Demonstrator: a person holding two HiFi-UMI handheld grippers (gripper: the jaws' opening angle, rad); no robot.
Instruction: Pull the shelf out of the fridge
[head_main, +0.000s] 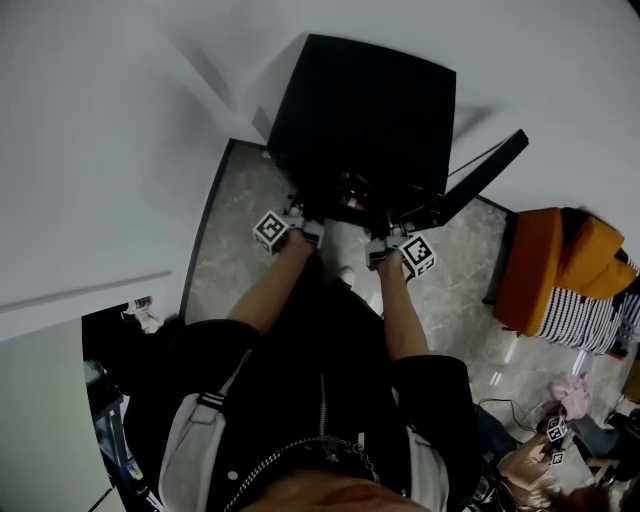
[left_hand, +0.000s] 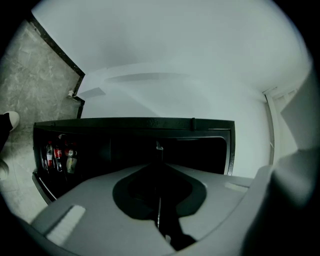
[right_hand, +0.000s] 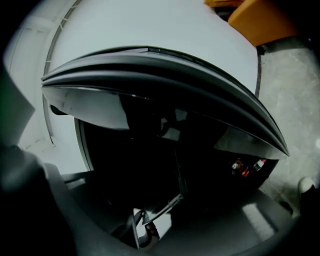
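A black mini fridge (head_main: 365, 110) stands on the floor against the white wall, its door (head_main: 485, 175) swung open to the right. Both grippers reach level into its dark opening. My left gripper (head_main: 305, 212) is rolled on its side and shut (left_hand: 159, 220) on the thin edge of the shelf (left_hand: 159, 202), which shows as a fine line between the jaws. My right gripper (head_main: 385, 238) is at the opening further right, jaws open (right_hand: 165, 222). The glassy shelf (right_hand: 162, 207) shows just ahead of it; nothing is pressed between its pads.
Bottles (left_hand: 59, 157) stand in the door rack (right_hand: 246, 167). An orange chair (head_main: 545, 265) with a striped cloth (head_main: 590, 320) is to the right on the marble floor (head_main: 240, 230). The person's white shoe (head_main: 345, 272) is just before the fridge.
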